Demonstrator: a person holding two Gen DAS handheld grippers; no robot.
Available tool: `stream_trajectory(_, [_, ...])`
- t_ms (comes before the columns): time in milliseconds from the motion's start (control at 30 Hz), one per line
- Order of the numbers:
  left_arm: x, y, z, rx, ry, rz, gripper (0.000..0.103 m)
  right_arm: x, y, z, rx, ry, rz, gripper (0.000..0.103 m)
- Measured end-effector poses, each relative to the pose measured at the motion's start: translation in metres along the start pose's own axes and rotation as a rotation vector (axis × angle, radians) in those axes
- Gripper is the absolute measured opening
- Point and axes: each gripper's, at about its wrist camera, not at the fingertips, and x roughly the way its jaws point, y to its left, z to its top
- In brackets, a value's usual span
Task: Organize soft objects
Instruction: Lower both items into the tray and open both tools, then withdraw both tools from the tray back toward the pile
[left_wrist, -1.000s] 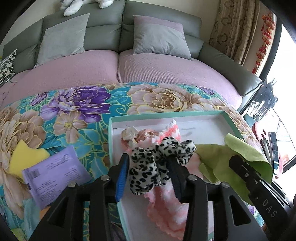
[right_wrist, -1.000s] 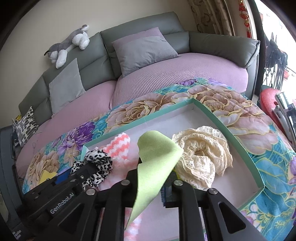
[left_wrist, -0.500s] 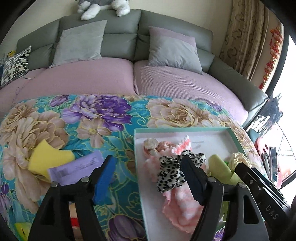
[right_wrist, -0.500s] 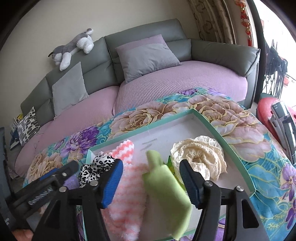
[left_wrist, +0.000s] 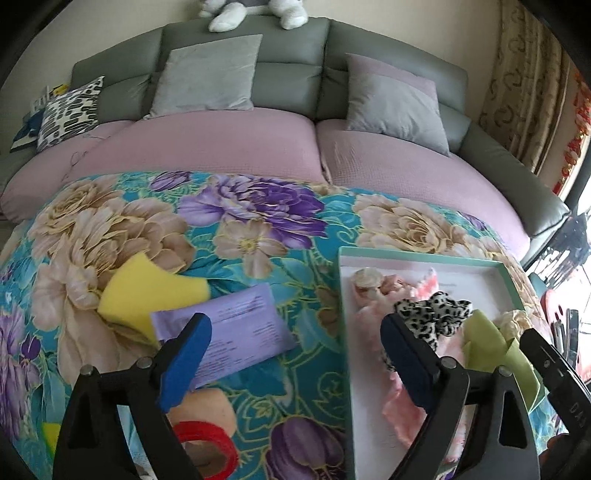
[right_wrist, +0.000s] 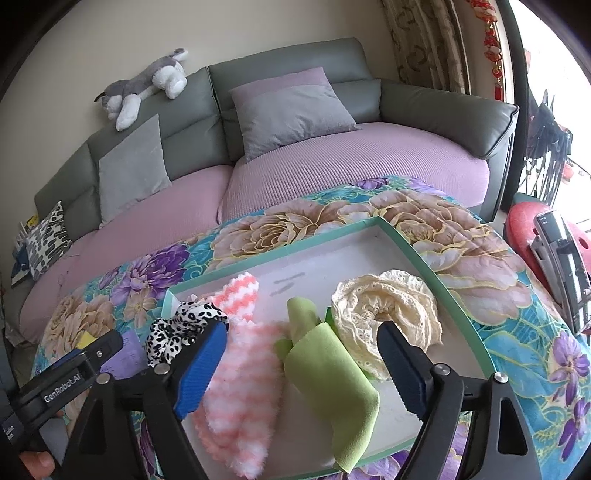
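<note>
The soft things are going into a shallow box (right_wrist: 424, 254) with a green rim, which sits on a flowery cloth (left_wrist: 258, 221) in front of a sofa (right_wrist: 295, 85), so they all end up in one place. Inside it lie a spotted scrunchie (right_wrist: 184, 325), a pink and white fluffy cloth (right_wrist: 236, 387), a green cloth (right_wrist: 332, 373) and a cream lace ring (right_wrist: 388, 314). The right gripper (right_wrist: 299, 365) hangs just over the box with its blue pads spread wide and opening; the green cloth lies loose between them and nothing pinches it, so it looks dropped there on purpose. The left gripper (left_wrist: 295, 358) is also spread wide and opening, with nothing held, and it hangs over the cloth beside the box, where things not yet in the box wait. Only the left view shows those things: a yellow sponge (left_wrist: 147, 295), a purple packet (left_wrist: 229, 325) touching it, and a red ring (left_wrist: 207, 443) on something peach near the bottom. My guess is the sponge or the packet comes next. Only the right view shows the whole lace ring and the full green cloth, and a toy dog (right_wrist: 144, 85) lying along the sofa top
</note>
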Motion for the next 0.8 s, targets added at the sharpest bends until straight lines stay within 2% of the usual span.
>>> stream_trajectory(467, [-0.013, 0.025, -0.010, -0.025, 0.010, 0.014, 0.093, -0.012, 0.013, 0.000, -0.039, -0.023, 0.002, 0.088])
stream_trajectory(600, [-0.024, 0.039, -0.011, -0.038, -0.008, 0.036, 0.093, -0.026, 0.025, 0.003, -0.054, -0.061, 0.050, 0.088])
stream_trajectory(800, [-0.042, 0.069, -0.013, -0.063, -0.035, 0.099, 0.093, -0.025, 0.053, -0.002, -0.090, -0.049, 0.127, 0.088])
